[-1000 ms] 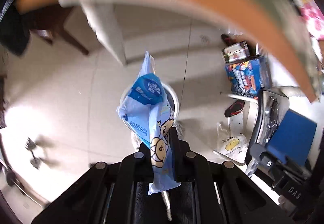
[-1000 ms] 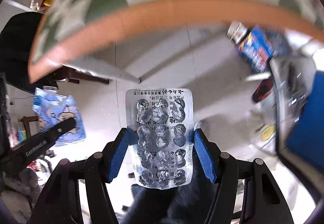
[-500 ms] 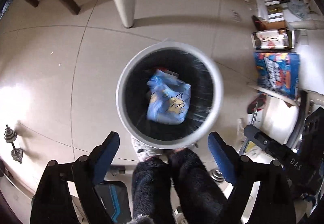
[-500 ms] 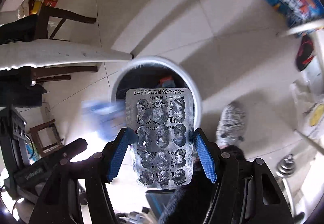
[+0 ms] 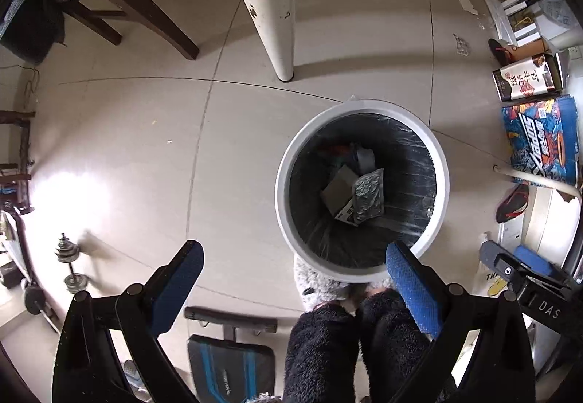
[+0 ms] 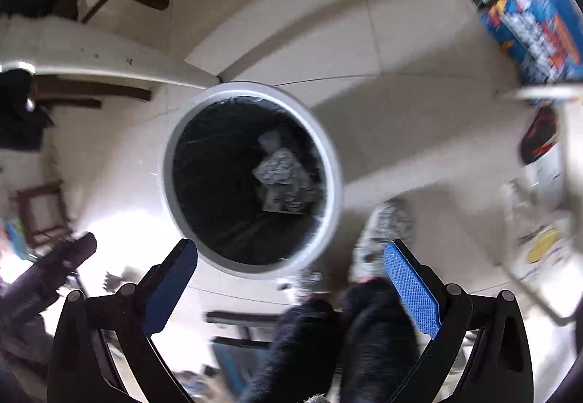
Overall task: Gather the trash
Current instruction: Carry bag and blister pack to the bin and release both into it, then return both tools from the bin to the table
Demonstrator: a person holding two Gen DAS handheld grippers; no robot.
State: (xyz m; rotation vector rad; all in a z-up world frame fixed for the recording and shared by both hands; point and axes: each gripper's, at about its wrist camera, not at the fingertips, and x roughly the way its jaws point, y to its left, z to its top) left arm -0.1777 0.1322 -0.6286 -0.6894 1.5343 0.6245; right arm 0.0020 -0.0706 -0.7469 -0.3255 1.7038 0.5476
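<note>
A round grey trash bin (image 5: 442,180) with a black liner stands on the tiled floor, seen from above; it also shows in the right wrist view (image 6: 337,169). Inside lie a silver blister pack (image 5: 368,193), a grey carton and other scraps; the pack also shows, blurred, in the right wrist view (image 6: 282,173). My left gripper (image 5: 293,266) is open and empty above the bin's near left side. My right gripper (image 6: 291,262) is open and empty above the bin's near edge. The blue wrapper is not visible.
A white table leg (image 5: 269,2) stands behind the bin, with dark chair legs (image 5: 145,13) to its left. Boxes and shoes (image 5: 539,144) line the right wall. Dumbbells (image 5: 71,268) lie at the left. The person's fuzzy-slippered feet (image 5: 328,297) stand beside the bin.
My left gripper opened and dropped the blue wrapper into the bin. My right gripper then opened and the blister pack fell into the bin. Both grippers now hang over the bin.
</note>
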